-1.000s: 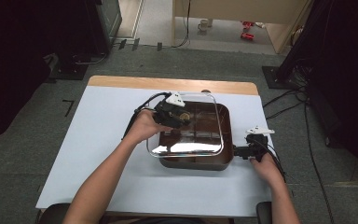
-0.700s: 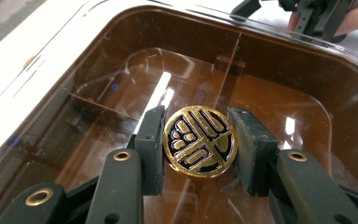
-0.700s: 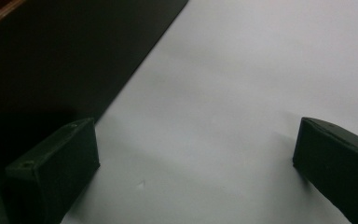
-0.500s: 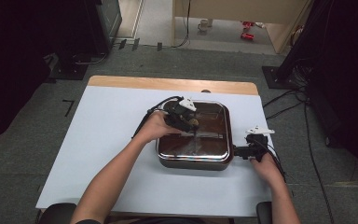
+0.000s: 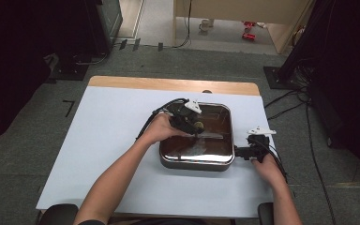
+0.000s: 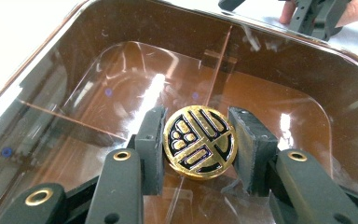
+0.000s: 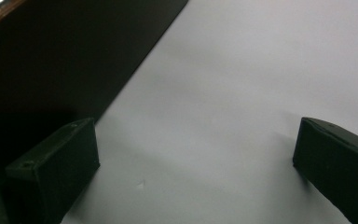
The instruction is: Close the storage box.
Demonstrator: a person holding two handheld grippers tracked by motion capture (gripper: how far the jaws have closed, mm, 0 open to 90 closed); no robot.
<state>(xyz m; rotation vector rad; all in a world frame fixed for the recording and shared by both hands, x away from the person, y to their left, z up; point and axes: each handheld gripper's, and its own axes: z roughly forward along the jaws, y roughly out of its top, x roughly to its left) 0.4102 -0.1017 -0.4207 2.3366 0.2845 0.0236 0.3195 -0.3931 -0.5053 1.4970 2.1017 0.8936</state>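
Left gripper clamped on gold round knob of glass lid; lid sits on square brown pan, mid-table. Right gripper jaws apart over white tabletop, beside pan's dark side. Risk: smooth knob slipping from pads if lifted tilted; lid drops, cracks, jolts pan.

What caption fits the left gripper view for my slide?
Left gripper shut on the gold knob of a glass lid over a brown pan.

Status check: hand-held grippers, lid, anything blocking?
Left hand-held gripper clamped on gold lid knob. Glass lid on square pan. Right hand-held gripper open beside pan handle. Nothing blocking.
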